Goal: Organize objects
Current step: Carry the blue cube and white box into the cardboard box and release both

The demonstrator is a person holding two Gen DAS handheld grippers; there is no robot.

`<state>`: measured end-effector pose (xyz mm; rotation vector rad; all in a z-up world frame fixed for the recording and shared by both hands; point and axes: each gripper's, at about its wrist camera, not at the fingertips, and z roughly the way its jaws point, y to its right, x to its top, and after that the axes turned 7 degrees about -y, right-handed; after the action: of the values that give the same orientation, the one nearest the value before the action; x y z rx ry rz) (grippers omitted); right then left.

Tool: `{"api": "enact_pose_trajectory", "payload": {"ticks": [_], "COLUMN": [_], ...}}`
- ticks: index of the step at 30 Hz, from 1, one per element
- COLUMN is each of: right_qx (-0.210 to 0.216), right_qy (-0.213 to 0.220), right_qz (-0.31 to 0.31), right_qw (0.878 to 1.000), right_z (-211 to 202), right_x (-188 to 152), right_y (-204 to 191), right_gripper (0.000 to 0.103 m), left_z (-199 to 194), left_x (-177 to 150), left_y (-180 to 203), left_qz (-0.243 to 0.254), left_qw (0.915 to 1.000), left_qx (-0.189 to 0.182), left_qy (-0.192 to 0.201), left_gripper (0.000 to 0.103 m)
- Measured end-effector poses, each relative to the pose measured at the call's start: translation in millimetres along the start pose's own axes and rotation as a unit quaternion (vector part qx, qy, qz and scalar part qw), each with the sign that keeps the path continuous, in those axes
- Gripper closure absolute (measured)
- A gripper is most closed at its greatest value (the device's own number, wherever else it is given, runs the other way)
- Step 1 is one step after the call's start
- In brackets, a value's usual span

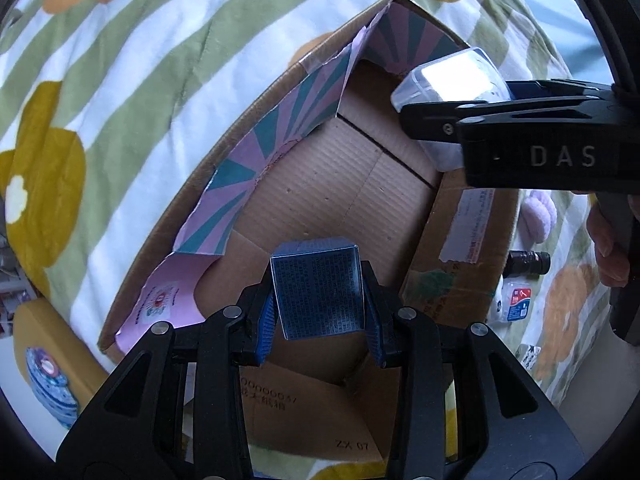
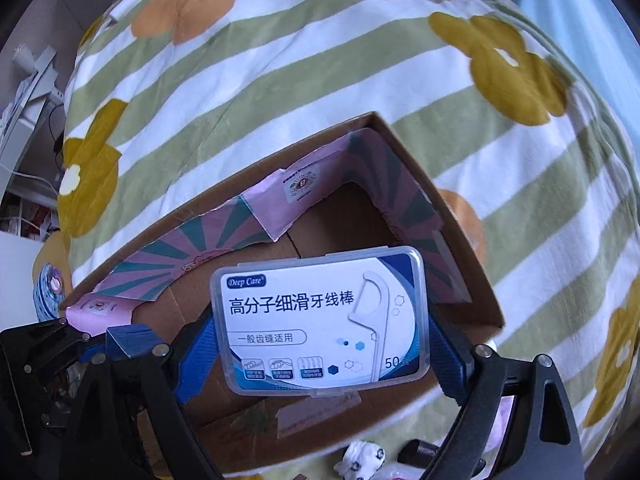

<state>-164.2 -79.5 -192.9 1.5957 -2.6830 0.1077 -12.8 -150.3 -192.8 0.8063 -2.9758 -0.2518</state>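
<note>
Cardboard box: open-topped, lying on a bed under a striped flowered blanket; torn pink-and-teal paper lines its inner walls; the visible floor of the box holds nothing yet.
Left tongs: closed on a small dark blue carton, held above the near part of the box.
Right tongs: clamped on a clear floss pick case, hanging over the box's far corner.
Loose items: a dark cylinder, a small clear packet with a red-and-blue label and a lilac fluffy thing lie on the blanket outside the box.
Progress: early, by my reading; nothing rests inside, two items are poised for dropping in, and at least three more wait on the bed.
</note>
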Motion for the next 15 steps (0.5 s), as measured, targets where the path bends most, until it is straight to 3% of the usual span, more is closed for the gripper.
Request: {"api": "enact_pose_trajectory", "payload": {"ticks": [4, 12, 13, 14, 15], "right_qx": [0.013, 0.024, 0.029, 0.032, 0.038], "right_qy": [-0.010, -0.023, -0.026, -0.023, -0.017], "right_qz": [-0.016, -0.006, -0.004, -0.005, -0.005], "right_qw": [1.000, 0.999, 0.999, 0.999, 0.999], "right_z": [23, 30, 31, 31, 30], "right_x": [7, 11, 11, 12, 11], "right_y": [-2, 4, 4, 4, 4], "right_gripper": [0.015, 0.013, 0.008, 0.000, 0.000], "left_z": [16, 18, 18, 17, 16], "left_x": [3, 1, 1, 0, -1], "left_y": [3, 13, 14, 15, 16], "left_qz": [-0.004, 0.002, 0.001, 0.001, 0.002], "left_qw": [1.0000, 0.9999, 0.9999, 0.9999, 0.9999], "left_qx": [0.002, 0.012, 0.014, 0.014, 0.014], "left_qy": [-0.008, -0.004, -0.004, -0.001, 0.002], "left_gripper": [0.070, 0.066, 0.057, 0.018, 0.000]}}
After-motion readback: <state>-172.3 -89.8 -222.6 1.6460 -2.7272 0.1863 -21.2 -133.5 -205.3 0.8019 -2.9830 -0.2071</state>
